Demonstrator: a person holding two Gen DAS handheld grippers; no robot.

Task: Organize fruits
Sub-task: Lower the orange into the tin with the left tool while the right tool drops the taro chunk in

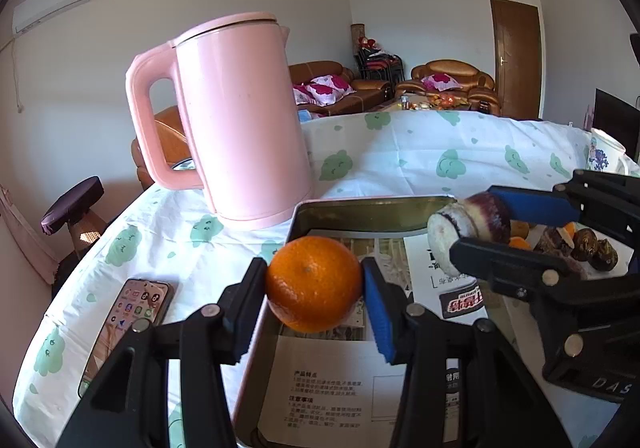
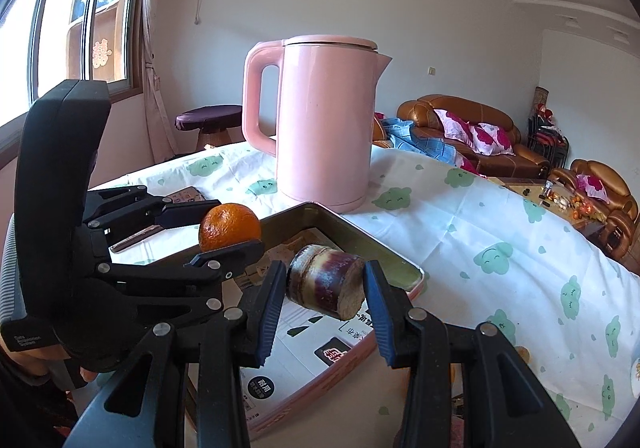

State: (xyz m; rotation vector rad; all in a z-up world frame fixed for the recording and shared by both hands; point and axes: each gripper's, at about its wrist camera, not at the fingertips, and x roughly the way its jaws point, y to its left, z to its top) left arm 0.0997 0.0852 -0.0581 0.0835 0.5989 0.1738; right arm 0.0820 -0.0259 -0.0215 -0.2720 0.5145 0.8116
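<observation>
My left gripper [image 1: 314, 284] is shut on an orange mandarin [image 1: 314, 282] and holds it above the left rim of a pink metal tray [image 1: 360, 207] lined with printed paper. My right gripper [image 2: 325, 280] is shut on a short purple piece of sugarcane [image 2: 326, 280] and holds it over the same tray [image 2: 360, 238]. The right gripper and its sugarcane also show in the left wrist view [image 1: 468, 232], and the left gripper with the mandarin shows in the right wrist view [image 2: 229, 226]. More fruit pieces [image 1: 576, 244] lie to the right of the tray.
A tall pink kettle [image 1: 240, 119] stands on the tablecloth just behind the tray. A phone [image 1: 128, 324] lies on the cloth at the left. A white patterned cup [image 1: 604, 155] stands at the far right. Sofas and a low table are beyond the table.
</observation>
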